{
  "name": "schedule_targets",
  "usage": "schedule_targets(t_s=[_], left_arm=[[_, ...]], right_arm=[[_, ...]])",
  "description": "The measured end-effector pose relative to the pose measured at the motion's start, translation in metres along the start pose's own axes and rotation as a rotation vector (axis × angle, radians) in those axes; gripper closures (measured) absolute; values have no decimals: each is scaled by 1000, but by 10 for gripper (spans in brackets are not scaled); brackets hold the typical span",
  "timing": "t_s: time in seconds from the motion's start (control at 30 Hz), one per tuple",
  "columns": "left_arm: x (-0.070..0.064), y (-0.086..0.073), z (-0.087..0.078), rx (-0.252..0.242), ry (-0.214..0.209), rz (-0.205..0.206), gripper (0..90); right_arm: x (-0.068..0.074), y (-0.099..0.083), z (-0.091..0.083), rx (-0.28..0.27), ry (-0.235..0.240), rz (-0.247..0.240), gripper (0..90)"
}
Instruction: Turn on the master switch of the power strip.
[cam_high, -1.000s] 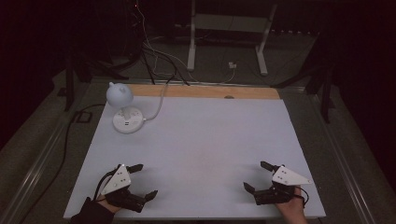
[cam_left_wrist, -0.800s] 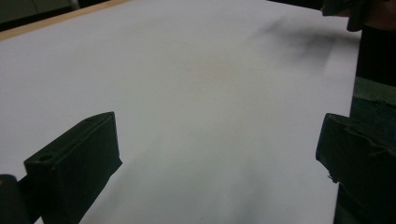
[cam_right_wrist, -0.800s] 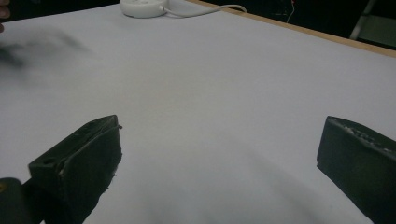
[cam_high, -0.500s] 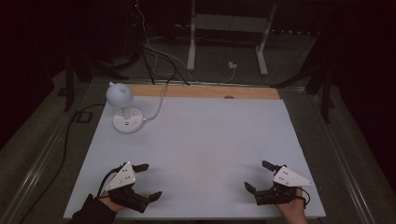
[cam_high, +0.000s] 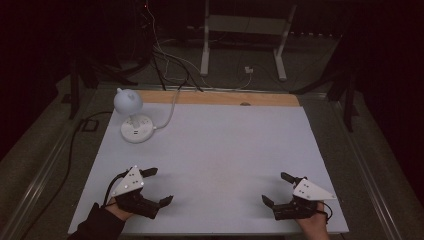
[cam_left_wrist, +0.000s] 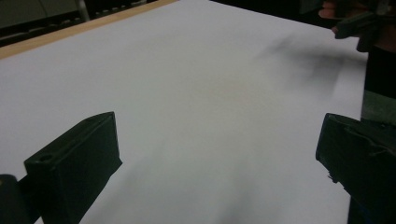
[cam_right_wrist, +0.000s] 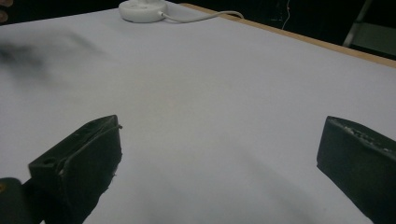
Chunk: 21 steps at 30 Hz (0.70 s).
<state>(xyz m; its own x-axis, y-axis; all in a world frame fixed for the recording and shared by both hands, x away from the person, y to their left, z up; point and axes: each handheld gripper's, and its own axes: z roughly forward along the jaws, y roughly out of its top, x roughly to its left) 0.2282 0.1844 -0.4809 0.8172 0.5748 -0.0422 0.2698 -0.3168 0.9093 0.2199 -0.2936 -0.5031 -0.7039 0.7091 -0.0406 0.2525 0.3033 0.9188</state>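
High view: my left gripper (cam_high: 154, 186) lies at the near left corner of the white worktop (cam_high: 215, 145), and my right gripper (cam_high: 281, 188) lies at the near right corner, the two well apart. Each carries a grey three-cornered plate on top, and my hands enter from the bottom edge, the left in a dark sleeve (cam_high: 97, 227). Both sets of fingers are released, spread wide with nothing between them. No task object is named, and the worktop between the grippers is bare white surface. A white lamp (cam_high: 131, 114) with a round base stands near the far left corner, its cable (cam_high: 170, 107) running off over the wooden strip (cam_high: 220, 98) at the far edge. Beyond the worktop, a white stand (cam_high: 242, 35) and loose cables lie on the dark floor. Left gripper view: my two black fingers (cam_left_wrist: 74, 163) rise apart over the white surface, with my other hand blurred at upper right. Right gripper view: the fingers (cam_right_wrist: 77, 163) stand equally wide, and the lamp base (cam_right_wrist: 142, 9) shows at the far edge.
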Motion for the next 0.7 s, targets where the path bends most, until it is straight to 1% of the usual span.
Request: schedule_targets(t_s=[0.17, 0.33, 0.5, 0.6, 0.63, 0.7], left_arm=[[2, 8, 0, -14, 17, -6, 2], [6, 14, 2, -25, 31, -21, 2], [11, 18, 4, -21, 42, -36, 2], [13, 20, 6, -15, 55, -35, 2], [14, 21, 6, -14, 66, -34, 2], [16, 22, 6, -21, 80, -46, 2]], right_arm=[[0, 0, -1, -8, -2, 6, 0], [0, 0, -1, -6, 1, 5, 0], [1, 2, -2, -15, 3, 6, 0], [1, 2, -2, -15, 4, 4, 0], [1, 1, -2, -14, 5, 7, 0], [1, 1, -2, -13, 5, 7, 0]])
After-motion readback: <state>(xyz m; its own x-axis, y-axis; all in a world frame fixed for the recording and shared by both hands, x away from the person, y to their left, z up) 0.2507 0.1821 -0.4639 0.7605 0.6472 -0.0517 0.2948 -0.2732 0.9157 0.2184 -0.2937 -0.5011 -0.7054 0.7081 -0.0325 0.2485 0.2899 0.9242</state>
